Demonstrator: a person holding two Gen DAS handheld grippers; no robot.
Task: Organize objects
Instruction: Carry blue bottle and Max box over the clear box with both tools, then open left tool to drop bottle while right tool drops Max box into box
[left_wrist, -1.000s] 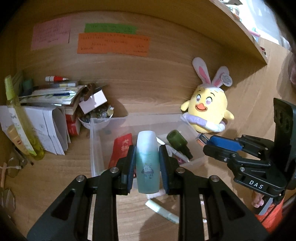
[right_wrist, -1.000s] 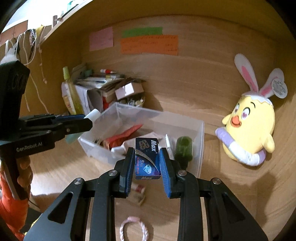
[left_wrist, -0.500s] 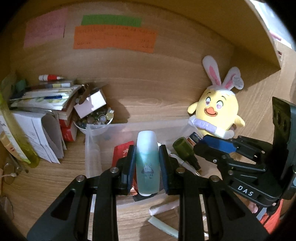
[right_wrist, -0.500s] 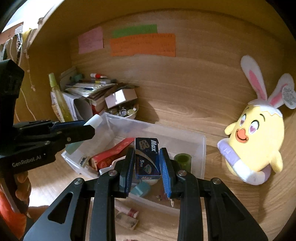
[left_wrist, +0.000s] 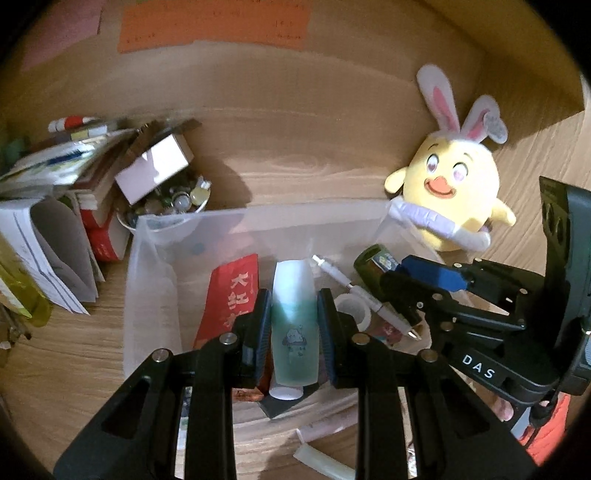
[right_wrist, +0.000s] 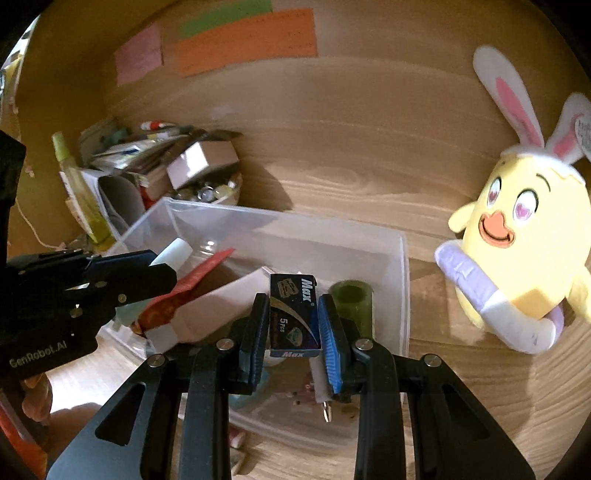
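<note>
On wooden desk (left_wrist: 92, 350): clear bin (left_wrist: 155, 280), plush chick (left_wrist: 450, 199) against wood back panel (left_wrist: 295, 140).

A home desk nook: wooden surface (left_wrist: 303, 173), sticky notes (right_wrist: 243, 40) on the far wall, a plush chick (left_wrist: 450, 199) right, stacked papers (left_wrist: 55, 184) left.

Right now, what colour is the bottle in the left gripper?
Frosted teal bottle with a white cap; clearest in the left wrist view.

A warm-lit wooden desk (right_wrist: 461, 406) meets a wood-grain back wall (right_wrist: 369, 129) bearing coloured paper notes (right_wrist: 245, 40).
</note>
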